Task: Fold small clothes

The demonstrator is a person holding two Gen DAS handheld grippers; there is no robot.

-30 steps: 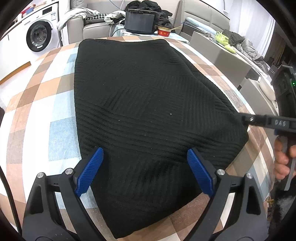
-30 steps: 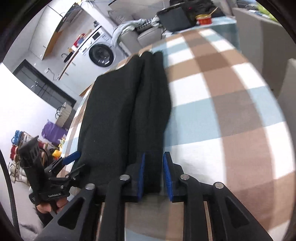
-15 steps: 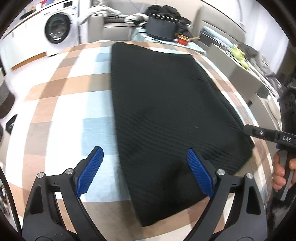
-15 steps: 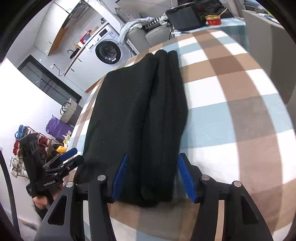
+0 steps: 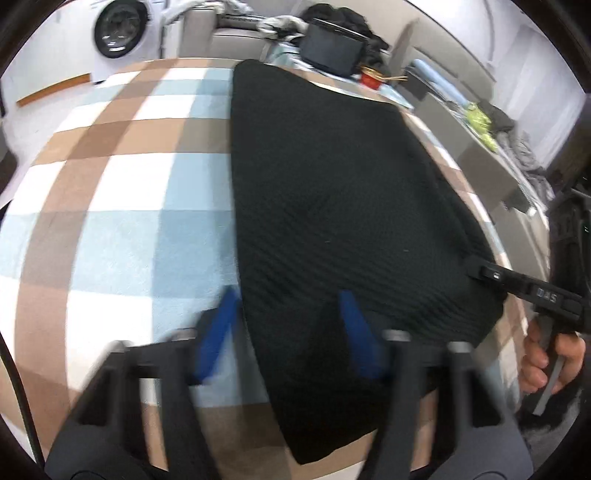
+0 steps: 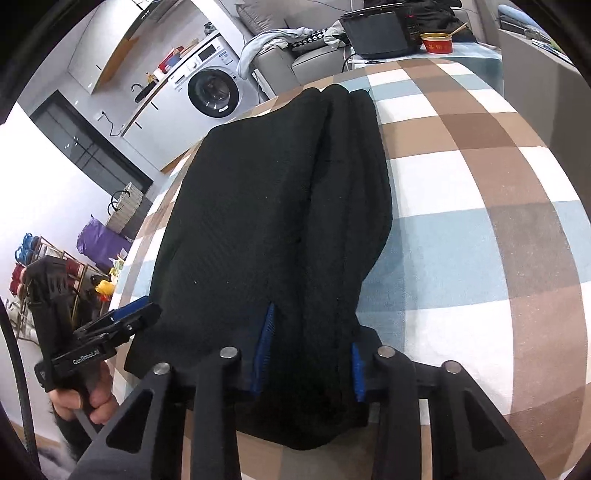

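Note:
A black ribbed knit garment (image 5: 332,206) lies flat lengthwise on the checked tablecloth (image 5: 122,206); it also shows in the right wrist view (image 6: 280,206), with folded layers along its right side. My left gripper (image 5: 288,332) is open and blurred, its blue pads straddling the garment's near left edge. My right gripper (image 6: 310,354) is open, its blue pads either side of the thick folded near corner. The right gripper shows in the left wrist view (image 5: 524,288) at the garment's right corner. The left gripper shows in the right wrist view (image 6: 122,321) at the left corner.
A washing machine (image 6: 214,92) stands at the back left. A sofa with clothes, a black box (image 6: 380,33) and a red bowl (image 6: 437,42) lie beyond the table's far end. A grey couch (image 5: 491,147) runs along the right. A shoe rack (image 6: 44,266) stands left.
My left gripper has shifted left to the garment's left edge and its jaws have narrowed. My right gripper has opened from nearly shut and moved forward over the folded corner.

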